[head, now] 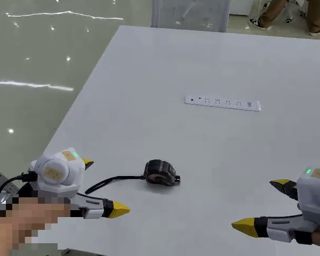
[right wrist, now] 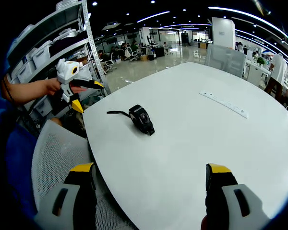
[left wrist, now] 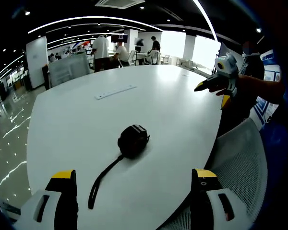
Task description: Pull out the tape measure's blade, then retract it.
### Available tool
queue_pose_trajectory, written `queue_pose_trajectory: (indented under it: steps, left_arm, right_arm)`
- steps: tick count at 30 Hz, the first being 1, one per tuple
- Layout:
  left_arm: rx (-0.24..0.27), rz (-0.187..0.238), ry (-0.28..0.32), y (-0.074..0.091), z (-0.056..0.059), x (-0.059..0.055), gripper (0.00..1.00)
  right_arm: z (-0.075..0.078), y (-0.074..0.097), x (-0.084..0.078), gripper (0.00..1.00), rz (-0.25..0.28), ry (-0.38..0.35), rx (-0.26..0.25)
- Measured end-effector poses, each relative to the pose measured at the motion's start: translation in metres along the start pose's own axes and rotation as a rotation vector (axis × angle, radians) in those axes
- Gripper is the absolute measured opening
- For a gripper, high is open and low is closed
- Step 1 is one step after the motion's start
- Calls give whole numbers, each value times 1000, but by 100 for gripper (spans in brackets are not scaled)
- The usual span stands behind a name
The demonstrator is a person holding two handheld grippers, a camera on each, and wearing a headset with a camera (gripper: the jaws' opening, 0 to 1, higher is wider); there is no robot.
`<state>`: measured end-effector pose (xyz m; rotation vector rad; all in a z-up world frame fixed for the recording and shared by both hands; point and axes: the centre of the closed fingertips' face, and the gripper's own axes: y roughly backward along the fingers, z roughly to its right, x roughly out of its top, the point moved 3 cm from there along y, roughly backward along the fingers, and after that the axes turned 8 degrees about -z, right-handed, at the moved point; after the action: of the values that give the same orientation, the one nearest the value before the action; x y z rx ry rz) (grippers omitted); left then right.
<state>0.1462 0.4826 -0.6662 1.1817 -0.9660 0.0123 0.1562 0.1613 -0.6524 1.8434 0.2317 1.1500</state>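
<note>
The black tape measure (head: 161,173) lies on its side near the front edge of the white table (head: 202,53), roughly midway between your two grippers and touched by neither. Its blade is wound fully in. The small nub at the case's lower right corner looks like the blade's hook, on the side toward your right gripper (head: 258,204). A black wrist strap (head: 109,181) trails from the other side of the case toward your left gripper (head: 104,185).

Both grippers hover with their yellow-tipped jaws spread wide and nothing between them. You are at the very start: the approach is not yet made and no blade is out.

The next move probably calls for two jobs at once. Bring the left gripper in over the strap and clamp the case so it cannot slide, then pinch the hook with the right and draw it away. The hook is small and sits low on the table, so line up carefully. The white power strip (head: 222,102) lies well apart, farther back.
</note>
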Motion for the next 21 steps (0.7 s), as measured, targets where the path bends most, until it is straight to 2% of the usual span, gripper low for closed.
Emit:
queue_pose_trajectory:
  steps: [10, 17, 21]
  left_arm:
    - [-31, 10, -22, -26, 9, 19, 95]
    - [-51, 3, -41, -42, 14, 26, 93]
    - [-54, -7, -57, -47, 14, 28, 91]
  right_arm:
    - [-1, -24, 11, 90, -26, 54, 34]
    - [1, -40, 17, 87, -39, 86, 52]
    - [4, -49, 19, 86, -42, 97, 62]
